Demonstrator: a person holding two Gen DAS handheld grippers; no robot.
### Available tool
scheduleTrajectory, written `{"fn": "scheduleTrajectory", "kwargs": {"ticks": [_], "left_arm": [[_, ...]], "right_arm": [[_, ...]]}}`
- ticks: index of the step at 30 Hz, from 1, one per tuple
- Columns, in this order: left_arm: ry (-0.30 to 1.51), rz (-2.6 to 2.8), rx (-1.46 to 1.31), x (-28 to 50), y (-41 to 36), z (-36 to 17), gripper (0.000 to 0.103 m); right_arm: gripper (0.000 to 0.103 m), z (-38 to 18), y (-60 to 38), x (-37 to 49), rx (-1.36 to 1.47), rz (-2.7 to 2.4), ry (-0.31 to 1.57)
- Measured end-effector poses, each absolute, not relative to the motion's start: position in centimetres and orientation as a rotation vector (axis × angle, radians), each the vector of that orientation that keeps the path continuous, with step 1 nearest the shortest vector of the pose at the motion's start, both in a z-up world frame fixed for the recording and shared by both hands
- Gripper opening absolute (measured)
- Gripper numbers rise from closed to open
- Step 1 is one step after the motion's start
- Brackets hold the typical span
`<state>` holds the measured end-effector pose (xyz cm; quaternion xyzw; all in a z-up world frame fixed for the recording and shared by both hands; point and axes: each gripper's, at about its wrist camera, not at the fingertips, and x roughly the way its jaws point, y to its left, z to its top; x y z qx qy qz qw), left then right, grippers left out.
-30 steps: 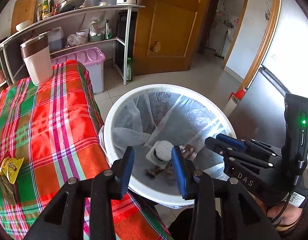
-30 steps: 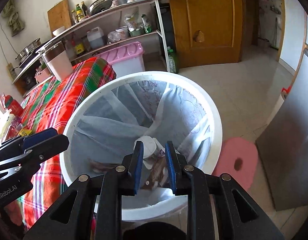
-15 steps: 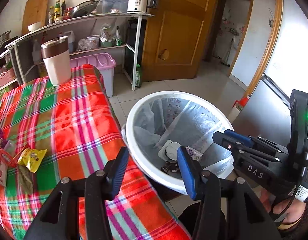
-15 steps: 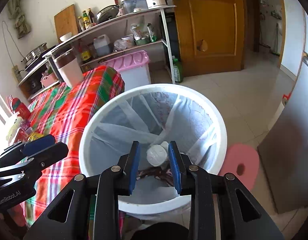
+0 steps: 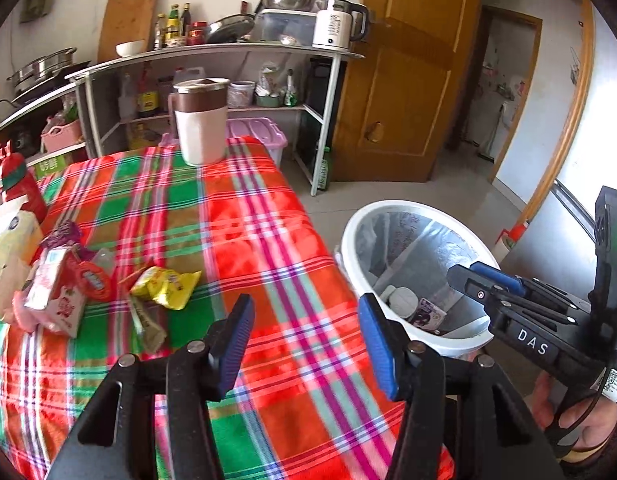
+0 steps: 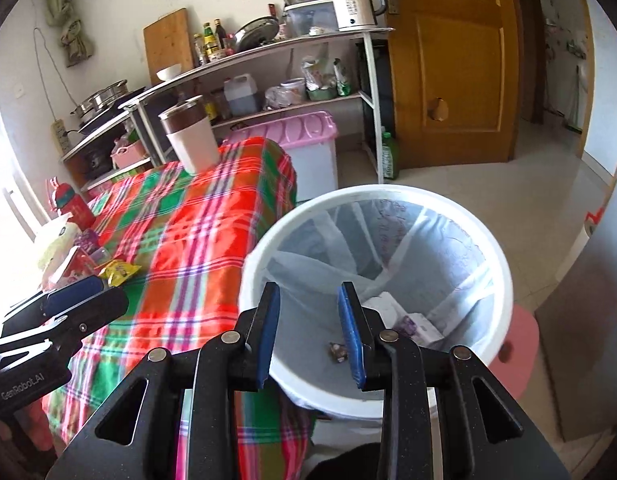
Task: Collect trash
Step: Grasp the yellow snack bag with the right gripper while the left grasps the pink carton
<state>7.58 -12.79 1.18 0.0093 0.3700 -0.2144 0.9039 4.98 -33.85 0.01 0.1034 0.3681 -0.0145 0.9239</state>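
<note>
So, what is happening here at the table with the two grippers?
A person is clearing trash from a table with a plaid cloth into a white bin beside it. Both grippers are open and hold nothing: the left gripper hangs over the cloth, the right gripper over the near rim of the bin. Some pieces already lie in the bin. A yellow wrapper and a pink carton wait on the table.
</note>
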Motion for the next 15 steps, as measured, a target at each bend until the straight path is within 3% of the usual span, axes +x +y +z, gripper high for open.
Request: {"fn": "scheduleTrajectory", "kwargs": {"ticks": [7, 15], "left_arm": [[0.748, -0.357, -0.025, 7.3, -8.2, 1.3, 0.058], [0.746, -0.245, -0.082, 7.3, -2.5, 0.6, 0.059]], "right_arm": [[0.046, 0.2, -30.2, 5.6, 0.188, 0.032, 0.753], [0.048, 0.1, -26.1, 6.7, 0.161, 0.094, 0.763]]}}
